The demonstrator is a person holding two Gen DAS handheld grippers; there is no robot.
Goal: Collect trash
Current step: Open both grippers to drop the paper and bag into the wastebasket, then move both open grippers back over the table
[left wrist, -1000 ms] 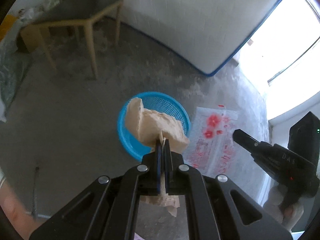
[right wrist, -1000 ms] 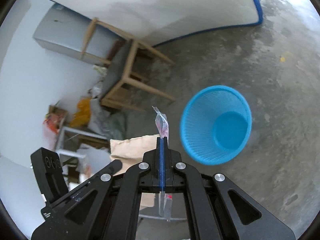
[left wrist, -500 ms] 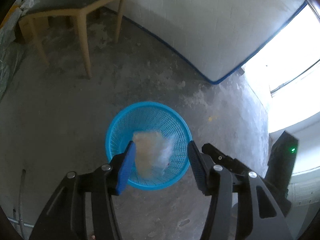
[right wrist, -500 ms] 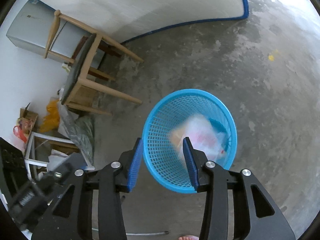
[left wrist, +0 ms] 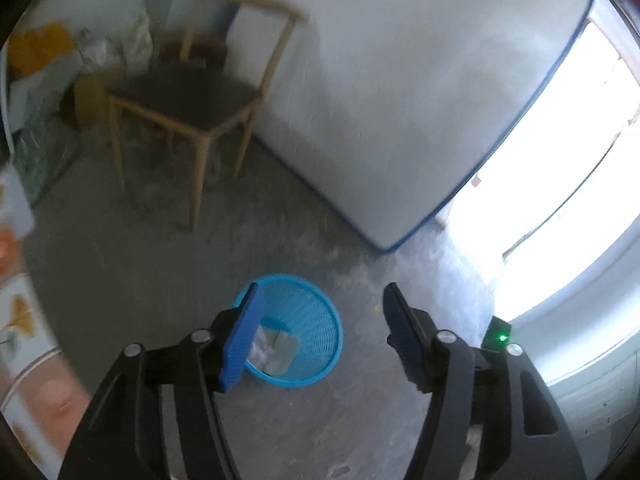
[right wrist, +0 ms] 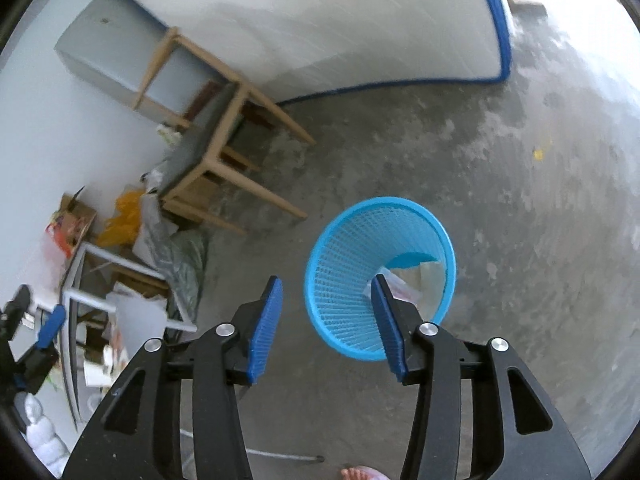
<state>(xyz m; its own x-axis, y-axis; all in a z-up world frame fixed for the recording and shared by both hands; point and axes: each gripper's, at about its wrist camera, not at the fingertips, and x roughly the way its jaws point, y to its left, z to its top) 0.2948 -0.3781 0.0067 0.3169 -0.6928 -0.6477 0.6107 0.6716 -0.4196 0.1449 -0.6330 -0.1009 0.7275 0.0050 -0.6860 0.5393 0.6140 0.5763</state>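
You stand over a grey, blotchy concrete floor point(right wrist: 460, 152), with a white blue-edged mattress point(left wrist: 400, 100) leaning at the far side and a wooden chair with a dark seat point(left wrist: 188, 100) to its left. The round blue plastic mesh basket point(right wrist: 344, 280) sits on the floor, with the crumpled wrappers and paper point(left wrist: 276, 350) lying in its bottom. Your left tool point(left wrist: 320, 332) and your right tool point(right wrist: 326, 316) both hang above it, jaws apart and opening, nothing between them.
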